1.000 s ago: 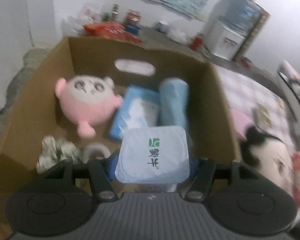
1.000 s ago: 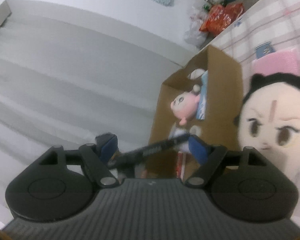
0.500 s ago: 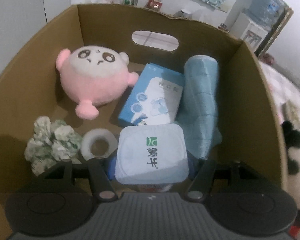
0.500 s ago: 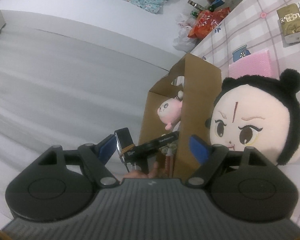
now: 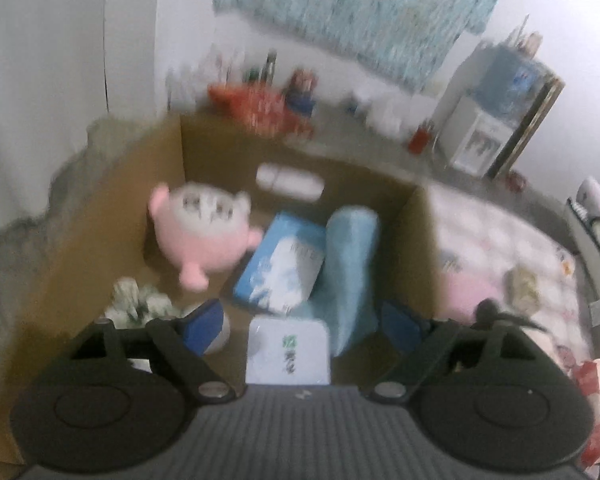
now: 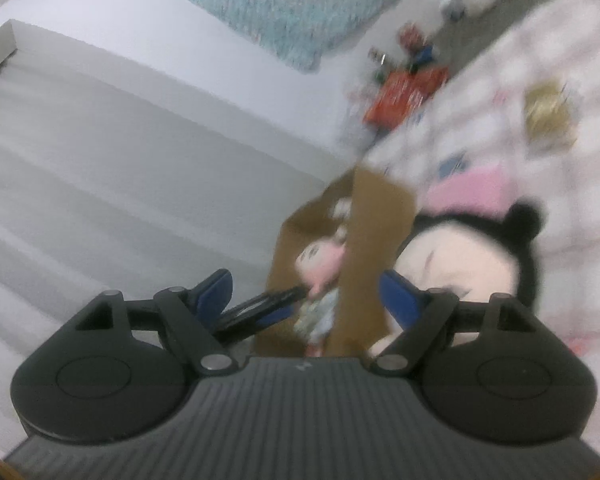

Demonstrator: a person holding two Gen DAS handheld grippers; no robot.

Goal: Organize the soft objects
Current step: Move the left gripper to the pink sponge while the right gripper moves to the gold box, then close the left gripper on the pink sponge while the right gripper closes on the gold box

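An open cardboard box [image 5: 112,216] holds a pink round plush [image 5: 204,232], a blue tissue pack [image 5: 280,272], a rolled blue towel [image 5: 352,264], a green-white fabric bundle [image 5: 136,300] and a white pack with a green logo [image 5: 288,354]. My left gripper [image 5: 302,324] hangs over the box's near end with its jaws opening. The white pack lies between them, and the pads are clear of it. My right gripper [image 6: 306,292] is open with nothing in it, beside the box [image 6: 376,240]. A black-haired doll plush [image 6: 460,264] lies by its right finger.
A pink cloth [image 6: 468,192] and a gold box [image 6: 548,116] lie on the checked tablecloth [image 5: 512,240] right of the box. Red packets [image 5: 260,108] and bottles crowd the far counter near a water dispenser [image 5: 496,120]. A red-white pack [image 5: 596,392] sits at the right edge.
The left jaws have spread and let go of the white pack, which now lies in the box. The left gripper has drawn back and up. The right gripper shifted, bringing the doll nearer its right finger.
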